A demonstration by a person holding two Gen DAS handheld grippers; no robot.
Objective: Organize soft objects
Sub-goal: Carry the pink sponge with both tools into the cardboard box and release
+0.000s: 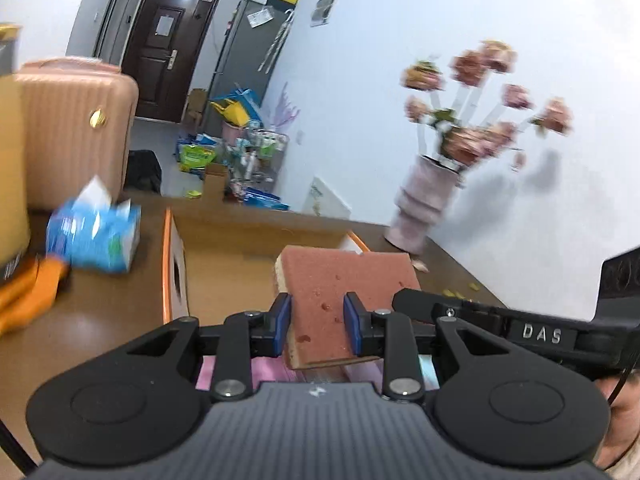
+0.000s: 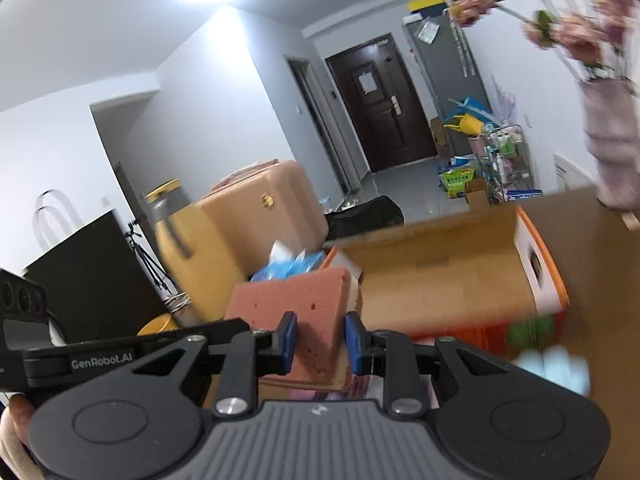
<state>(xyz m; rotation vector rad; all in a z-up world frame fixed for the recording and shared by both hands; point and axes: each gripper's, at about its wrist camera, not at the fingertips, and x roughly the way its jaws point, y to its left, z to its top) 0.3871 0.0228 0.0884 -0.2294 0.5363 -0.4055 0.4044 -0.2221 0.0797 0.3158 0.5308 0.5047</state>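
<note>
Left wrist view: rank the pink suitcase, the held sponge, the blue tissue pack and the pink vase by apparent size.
1. pink suitcase
2. sponge, inflated by nearness to the camera
3. pink vase and blue tissue pack: too alike to separate, both blurred

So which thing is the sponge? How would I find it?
Look at the brown table with the open cardboard box on it. In front of that box, the left gripper holds the sponge up between its blue fingers. It is the only flat block with a reddish, pitted face and a tan layer beneath.
</note>
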